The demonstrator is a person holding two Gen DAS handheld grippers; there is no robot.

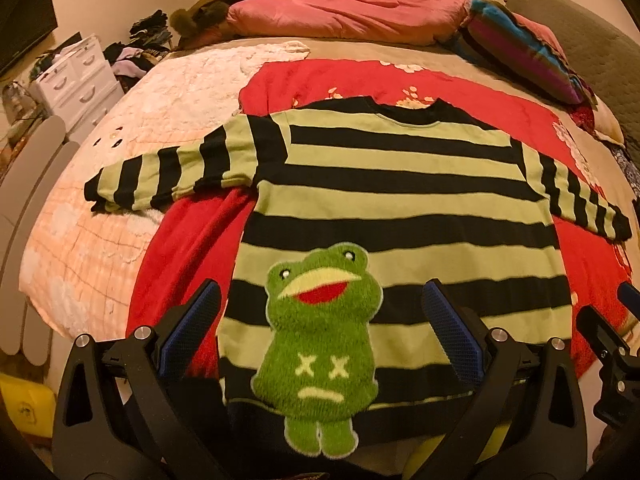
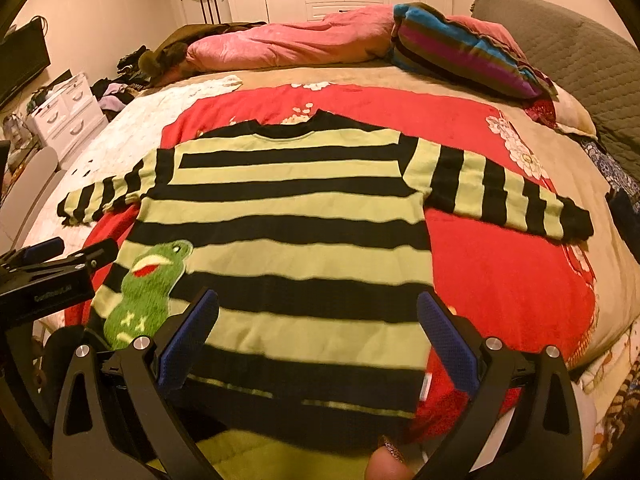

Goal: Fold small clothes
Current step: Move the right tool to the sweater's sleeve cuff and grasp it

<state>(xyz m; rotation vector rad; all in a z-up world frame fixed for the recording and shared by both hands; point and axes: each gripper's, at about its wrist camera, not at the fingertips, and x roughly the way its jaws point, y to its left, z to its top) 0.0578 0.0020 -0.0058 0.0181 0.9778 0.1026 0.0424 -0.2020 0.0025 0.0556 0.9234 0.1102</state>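
Note:
A small green-and-black striped sweater (image 1: 400,200) lies flat on the bed, front up, both sleeves spread out, with a fuzzy green frog patch (image 1: 320,344) near its hem. It also shows in the right wrist view (image 2: 288,208), frog patch (image 2: 148,284) at lower left. My left gripper (image 1: 320,316) is open, fingers either side of the frog above the hem. My right gripper (image 2: 318,320) is open over the hem's right half. Neither holds anything. The right gripper's tip (image 1: 612,332) shows at the left view's right edge; the left gripper (image 2: 60,264) shows at the right view's left edge.
The sweater rests on a red flowered blanket (image 2: 500,272) on a bed. Pink duvet (image 2: 288,44) and striped pillow (image 2: 460,52) lie at the far end. A white drawer unit (image 1: 76,76) and clothes pile stand left of the bed. A fingertip (image 2: 386,464) shows at bottom.

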